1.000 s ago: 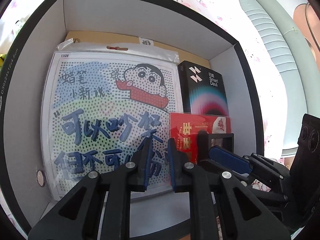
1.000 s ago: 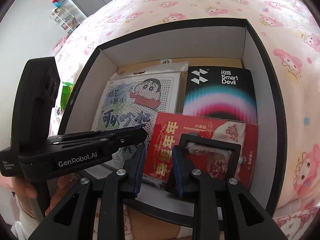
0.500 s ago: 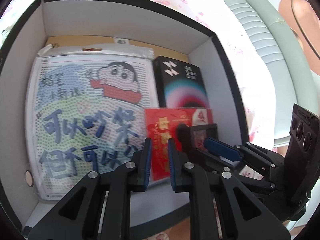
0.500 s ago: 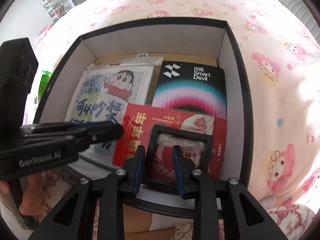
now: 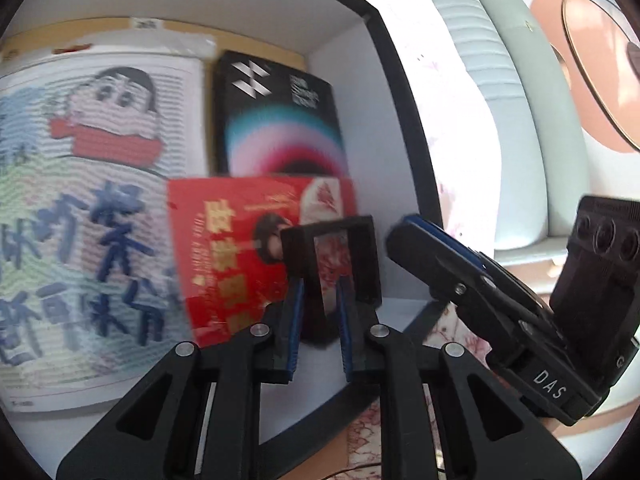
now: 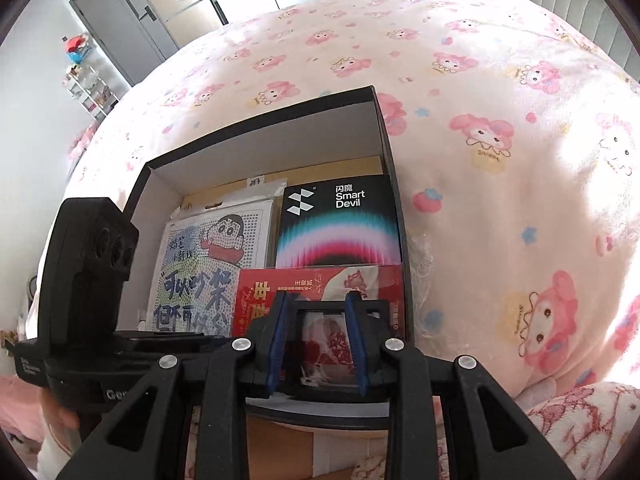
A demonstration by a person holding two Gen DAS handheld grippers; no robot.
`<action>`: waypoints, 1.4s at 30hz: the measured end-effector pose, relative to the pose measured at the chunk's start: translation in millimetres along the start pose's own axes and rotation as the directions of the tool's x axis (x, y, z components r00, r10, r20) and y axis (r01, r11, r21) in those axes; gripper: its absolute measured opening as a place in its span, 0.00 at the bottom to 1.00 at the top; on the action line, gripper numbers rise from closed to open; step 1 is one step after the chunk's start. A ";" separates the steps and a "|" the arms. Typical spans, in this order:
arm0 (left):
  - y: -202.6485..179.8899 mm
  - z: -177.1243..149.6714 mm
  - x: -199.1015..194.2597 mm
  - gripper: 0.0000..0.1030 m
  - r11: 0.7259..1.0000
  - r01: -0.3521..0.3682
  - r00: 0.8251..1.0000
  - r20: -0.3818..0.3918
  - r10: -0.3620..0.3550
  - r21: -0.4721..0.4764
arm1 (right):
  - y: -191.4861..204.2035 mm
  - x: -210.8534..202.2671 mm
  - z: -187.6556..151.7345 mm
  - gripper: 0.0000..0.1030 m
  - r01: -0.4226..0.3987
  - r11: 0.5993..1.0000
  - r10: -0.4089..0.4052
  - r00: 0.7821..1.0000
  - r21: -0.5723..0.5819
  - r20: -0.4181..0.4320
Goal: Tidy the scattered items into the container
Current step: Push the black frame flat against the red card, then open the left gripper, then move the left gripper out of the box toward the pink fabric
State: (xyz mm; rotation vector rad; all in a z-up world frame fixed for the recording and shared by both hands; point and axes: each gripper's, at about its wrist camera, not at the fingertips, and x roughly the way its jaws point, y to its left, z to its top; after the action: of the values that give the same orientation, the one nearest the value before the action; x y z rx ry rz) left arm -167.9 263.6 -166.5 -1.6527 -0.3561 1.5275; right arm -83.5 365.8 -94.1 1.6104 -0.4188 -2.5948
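While lifted higher than a second ago, right gripper point(image 6: 316, 340) clamped on small black square frame point(image 6: 376, 316), left gripper point(image 5: 316, 312) narrowly parted, empty, pink cartoon-print bedspread point(image 6: 480, 120) only in right view, black cardboard box point(image 6: 260, 120) below.

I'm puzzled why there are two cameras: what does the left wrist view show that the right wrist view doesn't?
Only left: a peach round object and the right tool. Only right: a grey door, a toy shelf and the left tool. Both: the black box, cartoon dot-picture pack, Smart Devil box, red packet and small black frame.
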 end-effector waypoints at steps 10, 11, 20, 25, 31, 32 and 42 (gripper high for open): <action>27.2 -1.7 -44.4 0.14 0.976 -0.150 0.965 0.194 0.179 -0.156 | 7.9 11.6 -2.8 0.24 -0.034 0.999 0.034 0.999 0.010 -0.009; 30.6 -0.3 -41.7 0.14 0.975 -0.144 0.967 0.184 0.174 -0.169 | 7.5 11.9 -2.7 0.24 -0.038 0.999 0.038 0.999 0.016 -0.009; -1.3 21.7 3.5 0.22 0.971 -0.217 0.965 0.130 0.229 -0.095 | 10.7 13.9 -0.1 0.24 -0.010 1.000 0.010 1.000 0.020 0.000; 13.1 6.9 -7.6 0.22 0.976 -0.190 0.969 0.141 0.204 -0.107 | 12.8 17.7 -4.3 0.24 -0.008 1.000 0.008 1.000 0.023 -0.004; -5.9 -2.2 -9.3 0.22 0.969 -0.245 0.949 0.198 0.245 -0.027 | 17.8 10.3 -8.8 0.24 -0.005 1.000 0.005 1.000 0.010 0.009; -9.7 -4.1 -9.4 0.22 0.969 -0.247 0.947 0.207 0.245 -0.014 | 18.8 8.7 -10.0 0.24 -0.009 1.000 0.009 1.000 0.011 0.011; -23.2 -44.6 -34.8 0.22 0.966 -0.250 0.933 0.286 0.220 0.072 | 37.5 -6.5 -23.9 0.24 -0.049 0.999 0.049 0.998 -0.015 0.024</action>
State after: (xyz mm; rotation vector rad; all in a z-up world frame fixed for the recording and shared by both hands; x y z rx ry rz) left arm -126.9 236.6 -130.1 -1.4397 -0.2225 1.9324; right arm -62.9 326.3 -88.7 1.5453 -0.4349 -2.5780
